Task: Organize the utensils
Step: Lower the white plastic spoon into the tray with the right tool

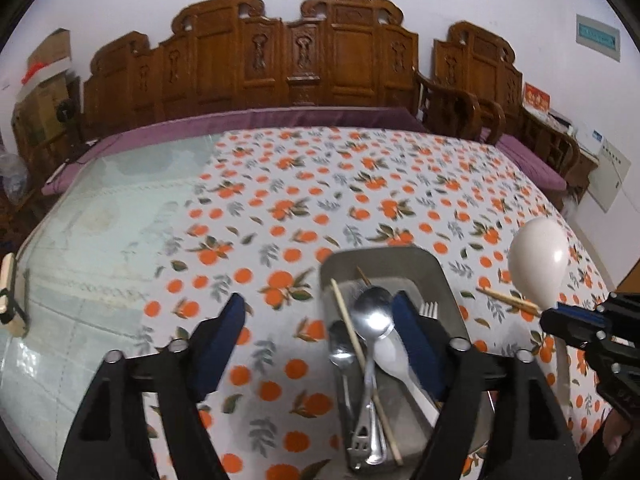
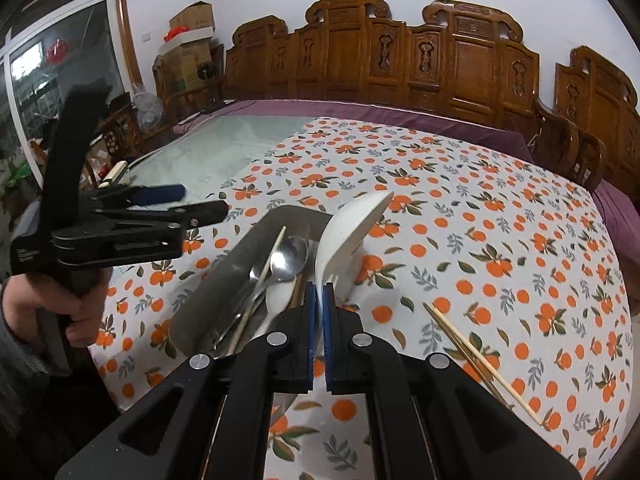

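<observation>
A metal tray [image 1: 384, 264] sits on the orange-print tablecloth and holds a metal spoon [image 1: 372, 312], a white spoon [image 1: 394, 356], a fork [image 1: 430, 309] and a wooden chopstick [image 1: 352, 332]. My left gripper [image 1: 320, 332] hangs open above the tray's near left side with nothing between its pads. My right gripper [image 2: 319, 312] is shut on the handle of a large white ladle [image 2: 352, 228], whose bowl is raised over the right rim of the tray [image 2: 240, 264]. The ladle [image 1: 538, 264] and right gripper [image 1: 554, 320] appear at the right of the left wrist view.
A pair of wooden chopsticks [image 2: 472, 348] lies on the cloth to the right of the tray, also visible as chopsticks [image 1: 508, 300]. A person's hand [image 2: 80, 304] holds the left gripper [image 2: 204, 199]. Bare glass tabletop [image 1: 100, 240] lies left; carved wooden chairs [image 1: 280, 60] stand behind.
</observation>
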